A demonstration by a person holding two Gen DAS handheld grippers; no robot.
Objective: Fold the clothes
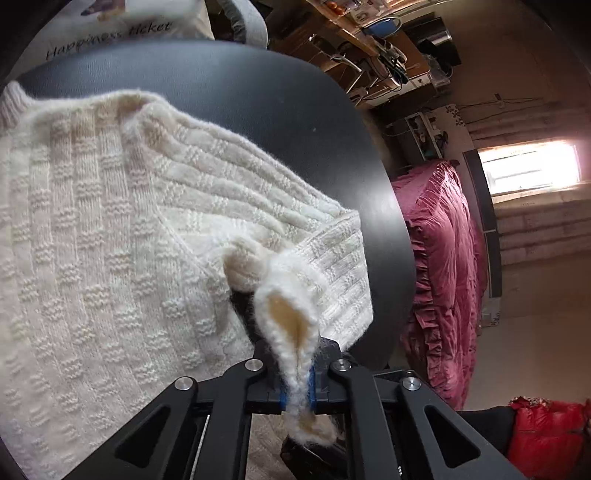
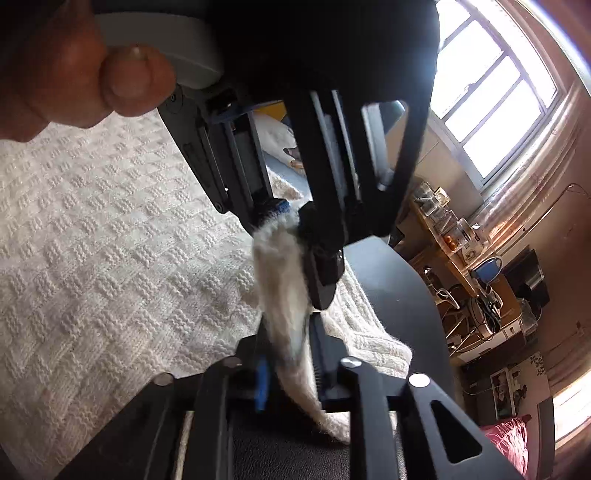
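Note:
A cream knitted sweater [image 1: 110, 240] lies spread over a round black table [image 1: 258, 92]. My left gripper [image 1: 291, 343] is shut on a bunched fold of the sweater's edge, which stands up from the table near its right rim. In the right wrist view, my right gripper [image 2: 291, 347] is shut on the same strip of the sweater [image 2: 110, 240]. The left gripper [image 2: 291, 236] clamps that strip just above it, held by a person's hand [image 2: 74, 66]. The two grippers are close together, tips pointing at each other.
The table edge [image 2: 399, 295] runs right beside both grippers. Beyond it are a bed with a pink ruffled cover [image 1: 443, 277], a red padded item [image 1: 546, 432] and a cluttered desk [image 2: 472, 258]. A white printed bag [image 1: 110, 33] stands behind the table.

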